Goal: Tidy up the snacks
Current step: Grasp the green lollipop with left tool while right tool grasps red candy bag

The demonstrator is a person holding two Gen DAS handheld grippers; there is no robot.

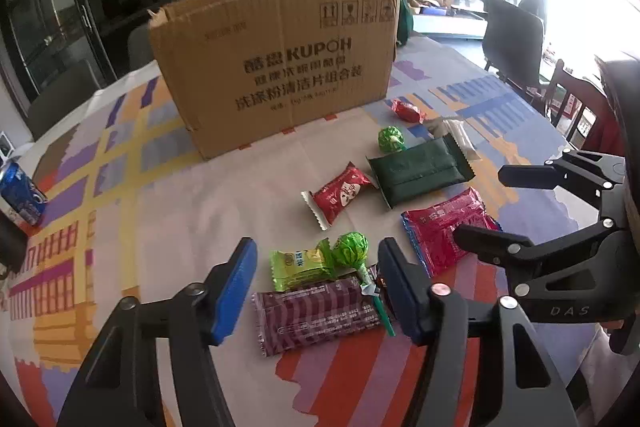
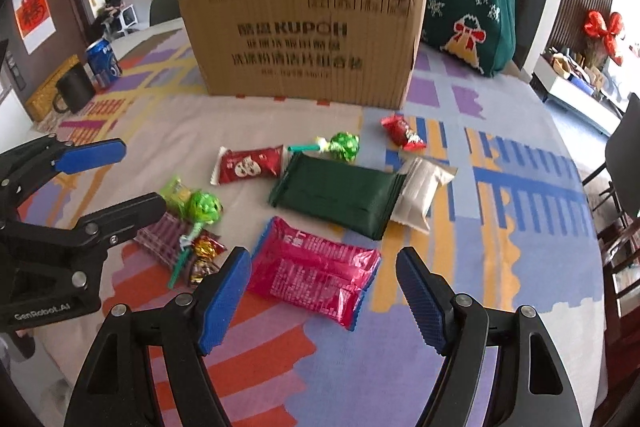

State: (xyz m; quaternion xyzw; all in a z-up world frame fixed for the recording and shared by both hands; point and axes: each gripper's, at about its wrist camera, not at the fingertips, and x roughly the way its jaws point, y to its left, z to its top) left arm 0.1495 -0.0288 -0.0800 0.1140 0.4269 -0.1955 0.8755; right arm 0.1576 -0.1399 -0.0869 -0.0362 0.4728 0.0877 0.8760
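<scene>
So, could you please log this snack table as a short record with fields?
container: cardboard box, upright at the table's far side
loose snacks: dark green pack, pink pack, purple bar, two green lollipops, red packets
left gripper: open, jaws either side of the purple bar
right gripper: open, over the pink pack
bystanders: blue can, black mug

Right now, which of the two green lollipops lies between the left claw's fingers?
The green lollipop resting on the purple packet; the other lollipop lies farther off, beside the dark green packet.
</scene>
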